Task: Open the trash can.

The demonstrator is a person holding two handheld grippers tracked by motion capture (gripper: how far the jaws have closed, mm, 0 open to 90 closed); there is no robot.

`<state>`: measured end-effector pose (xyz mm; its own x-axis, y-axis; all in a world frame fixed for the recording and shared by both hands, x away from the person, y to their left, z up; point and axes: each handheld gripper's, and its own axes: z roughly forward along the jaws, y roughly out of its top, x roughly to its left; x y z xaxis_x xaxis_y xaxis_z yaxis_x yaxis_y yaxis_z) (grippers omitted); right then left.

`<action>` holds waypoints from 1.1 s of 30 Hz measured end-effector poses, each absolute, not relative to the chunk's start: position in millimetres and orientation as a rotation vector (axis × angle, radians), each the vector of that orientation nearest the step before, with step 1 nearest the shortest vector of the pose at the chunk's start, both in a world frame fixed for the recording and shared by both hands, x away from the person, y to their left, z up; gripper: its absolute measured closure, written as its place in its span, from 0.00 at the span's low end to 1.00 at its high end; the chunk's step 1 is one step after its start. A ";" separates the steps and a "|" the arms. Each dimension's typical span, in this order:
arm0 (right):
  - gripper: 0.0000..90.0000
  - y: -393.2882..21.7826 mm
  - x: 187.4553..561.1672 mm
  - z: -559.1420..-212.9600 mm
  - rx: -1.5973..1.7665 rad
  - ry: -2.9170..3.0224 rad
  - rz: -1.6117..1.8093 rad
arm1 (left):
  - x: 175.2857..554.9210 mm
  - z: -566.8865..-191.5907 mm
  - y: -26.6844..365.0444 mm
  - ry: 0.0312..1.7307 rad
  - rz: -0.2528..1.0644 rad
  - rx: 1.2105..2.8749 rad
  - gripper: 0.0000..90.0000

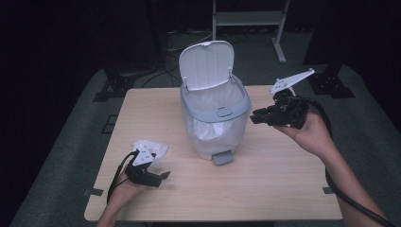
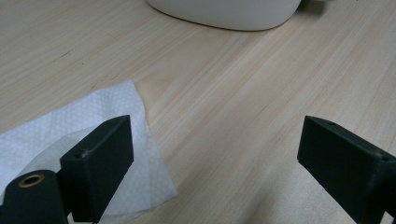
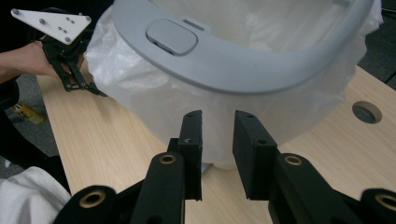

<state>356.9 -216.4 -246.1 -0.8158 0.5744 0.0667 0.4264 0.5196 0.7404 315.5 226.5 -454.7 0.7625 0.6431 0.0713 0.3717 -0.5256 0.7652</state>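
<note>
Scene: I work two grippers at a pale wooden bench [image 1: 265,189], a lidded bin at its middle and a paper tissue near its left edge.

Tissue [image 2: 56,135]: white, embossed, lying flat and slightly folded on the bench toward the near-left corner; in the high view it sits at [image 1: 153,147], just beyond my left gripper.

Left gripper [image 1: 150,176]: my jaws stand wide apart and hold nothing, one jaw over the tissue's near corner, the other over bare wood.

Right gripper [image 1: 257,117]: held up off the bench at the bin's right side, my jaws narrowed to a small gap, nothing between them, pointing at the liner.

Bin [image 1: 215,106]: white body, grey rim, lid tipped up and open at the back, a thin plastic liner [image 3: 196,107] draped over the rim, a grey pedal [image 1: 222,158] at the front.

Handling, as I judge it: the tissue is feather-light, limp and easy to tear; it will crumple, not lift stiffly. I would pinch it at the raised fold or a free corner, pressing lightly so the jaws gather paper instead of scraping wood.

Count: one tissue, one bin, one liner, one pedal, two grippers.
</note>
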 end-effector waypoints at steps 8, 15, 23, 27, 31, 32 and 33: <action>0.75 -235.1 354.7 -272.4 0.919 2.573 1.175 | 315.4 -454.4 226.8 0.754 0.449 2.180 0.11; 0.71 -247.0 353.2 -294.4 0.969 2.566 1.181 | 315.2 -454.2 226.8 0.754 0.453 2.181 0.11; 0.68 -254.8 349.2 -317.7 1.012 2.569 1.158 | 315.1 -454.2 226.7 0.753 0.454 2.184 0.11; 0.67 -259.7 347.7 -330.8 1.042 2.566 1.156 | 315.0 -454.2 226.8 0.753 0.457 2.184 0.11; 0.66 -265.0 346.3 -344.7 1.067 2.564 1.162 | 315.1 -454.5 226.8 0.756 0.457 2.182 0.11; 0.66 -265.5 346.1 -346.3 1.069 2.565 1.163 | 315.0 -454.6 226.6 0.759 0.455 2.179 0.11; 0.65 -266.4 345.5 -349.2 1.077 2.564 1.160 | 315.1 -454.7 226.6 0.759 0.456 2.179 0.11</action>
<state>345.5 -266.4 -349.2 -0.7374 0.6549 0.1651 0.5562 0.4502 0.6985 315.1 226.6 -454.7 0.7586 0.6470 0.0770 0.3719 -0.5270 0.7642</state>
